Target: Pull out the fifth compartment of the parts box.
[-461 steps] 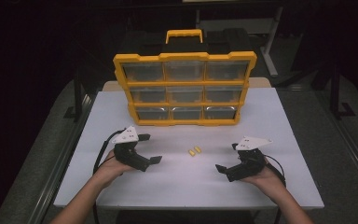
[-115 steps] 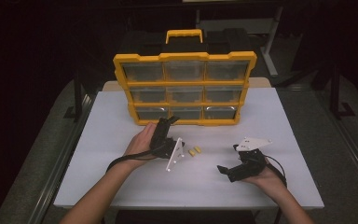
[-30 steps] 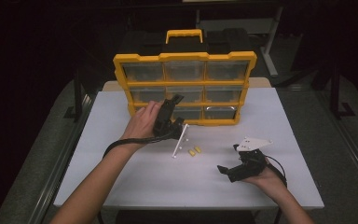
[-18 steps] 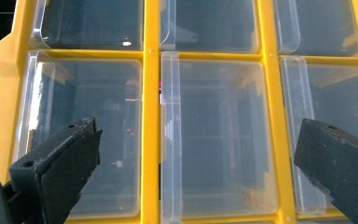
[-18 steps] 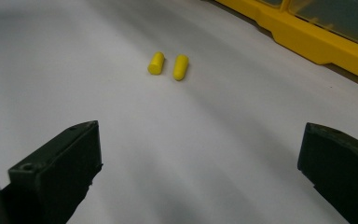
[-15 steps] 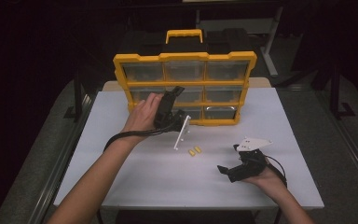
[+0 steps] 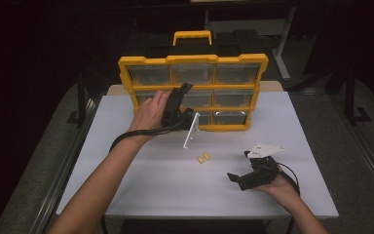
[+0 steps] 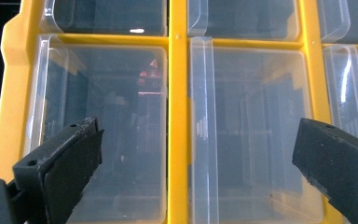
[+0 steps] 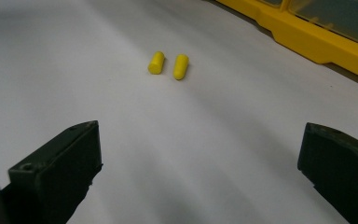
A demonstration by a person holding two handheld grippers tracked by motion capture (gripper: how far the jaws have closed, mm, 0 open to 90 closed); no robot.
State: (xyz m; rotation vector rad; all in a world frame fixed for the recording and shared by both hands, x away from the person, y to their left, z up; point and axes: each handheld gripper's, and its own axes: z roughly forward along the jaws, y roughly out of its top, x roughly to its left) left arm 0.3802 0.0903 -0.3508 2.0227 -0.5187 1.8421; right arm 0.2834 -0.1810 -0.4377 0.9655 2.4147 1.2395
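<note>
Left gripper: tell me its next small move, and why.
Probably ease the left gripper forward and shut it on the raised clear lip of a drawer in the yellow organizer. Its jaws stand wide open just before the closed drawers, gripping nothing, while the two yellow plugs lie loose on the table.

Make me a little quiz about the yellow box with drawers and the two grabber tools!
1. True or false: the left gripper is raised to the front of the yellow organiser.
2. How many small yellow pieces lie on the white table?
3. The right gripper is: A) shut on a yellow piece, B) open and low over the table, C) inside a drawer.

Key
1. True. In the left gripper view its jaws stand wide apart, facing the clear drawers.
2. Two, side by side.
3. B. Its jaws are apart and hold nothing; the yellow pieces lie ahead of them.
</note>
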